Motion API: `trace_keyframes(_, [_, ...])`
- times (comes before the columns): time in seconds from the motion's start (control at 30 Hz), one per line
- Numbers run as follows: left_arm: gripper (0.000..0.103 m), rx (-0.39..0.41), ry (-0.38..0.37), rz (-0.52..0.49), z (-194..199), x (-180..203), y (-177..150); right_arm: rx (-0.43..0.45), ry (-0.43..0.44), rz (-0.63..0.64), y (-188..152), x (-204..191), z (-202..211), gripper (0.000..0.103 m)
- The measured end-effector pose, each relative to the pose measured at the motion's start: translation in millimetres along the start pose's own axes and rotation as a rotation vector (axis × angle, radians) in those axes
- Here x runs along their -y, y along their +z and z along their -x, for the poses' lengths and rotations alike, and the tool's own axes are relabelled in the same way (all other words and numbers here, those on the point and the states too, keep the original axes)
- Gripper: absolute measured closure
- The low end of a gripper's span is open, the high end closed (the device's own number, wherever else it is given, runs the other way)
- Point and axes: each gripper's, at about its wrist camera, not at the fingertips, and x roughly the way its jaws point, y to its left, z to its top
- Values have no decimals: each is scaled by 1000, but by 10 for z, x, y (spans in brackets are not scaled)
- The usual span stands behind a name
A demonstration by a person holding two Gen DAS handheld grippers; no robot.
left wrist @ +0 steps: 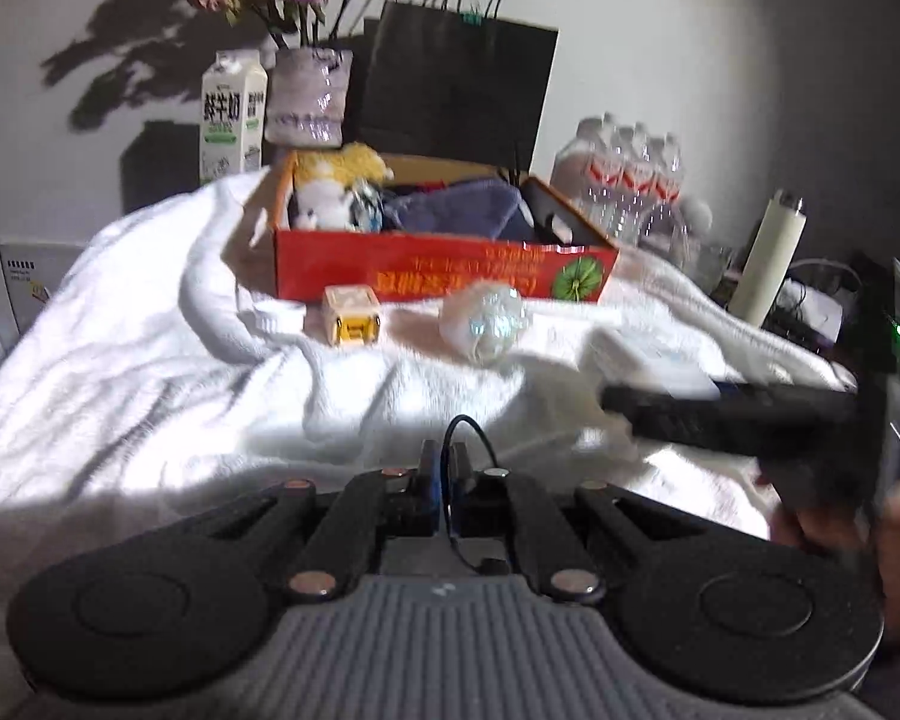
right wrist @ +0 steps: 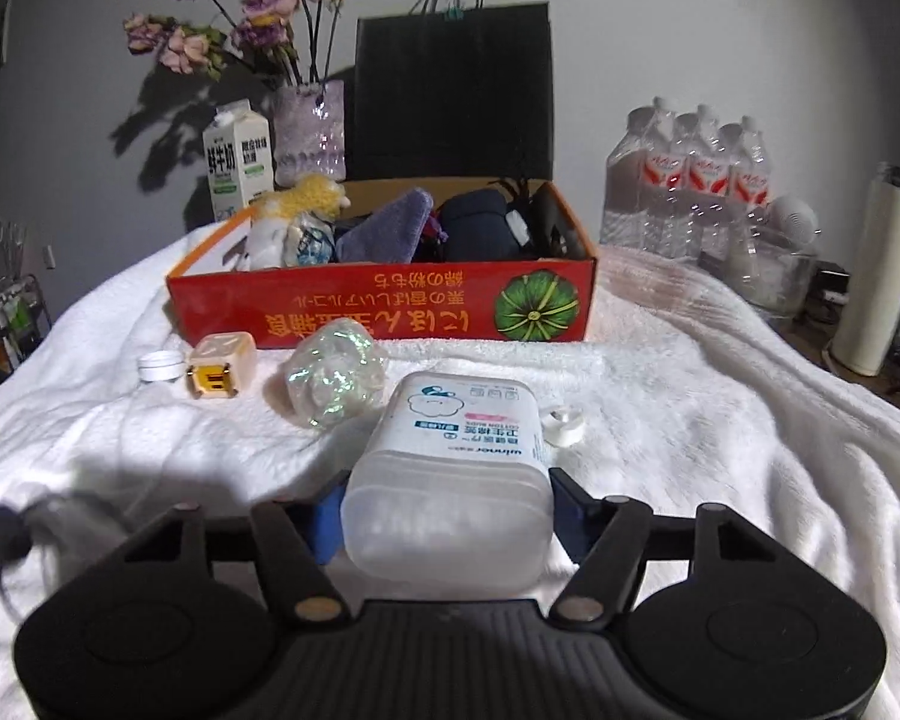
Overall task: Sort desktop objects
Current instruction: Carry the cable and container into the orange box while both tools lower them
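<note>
The swab box lies lengthwise between the right gripper's half-wide jaws, pointing at the carton; the left gripper's jaws pinch a black cable.

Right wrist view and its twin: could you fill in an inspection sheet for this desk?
Surface: white blanket, rumpled.
Job's things: red box holding soft items; cotton bud box; plug cube, shiny wrapper and white cap loose in front of the red box.
Clutter: milk carton, flower vase, black bag, water bottles, flask.
Grippers: left gripper shut on black cable; right gripper shut on the cotton bud box.
Cables: the black cable loops above the left fingertips.
Surroundings: grey wall.
</note>
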Motion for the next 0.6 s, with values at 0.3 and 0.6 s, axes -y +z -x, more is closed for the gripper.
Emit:
trace_keyframes(0.3, [100, 73, -14, -19, 335, 105, 49, 45, 11, 25, -349, -50, 859, 38])
trace_keyframes(0.6, [100, 136, -29, -15, 491, 88, 290, 140, 56, 30, -296, -59, 1255, 38])
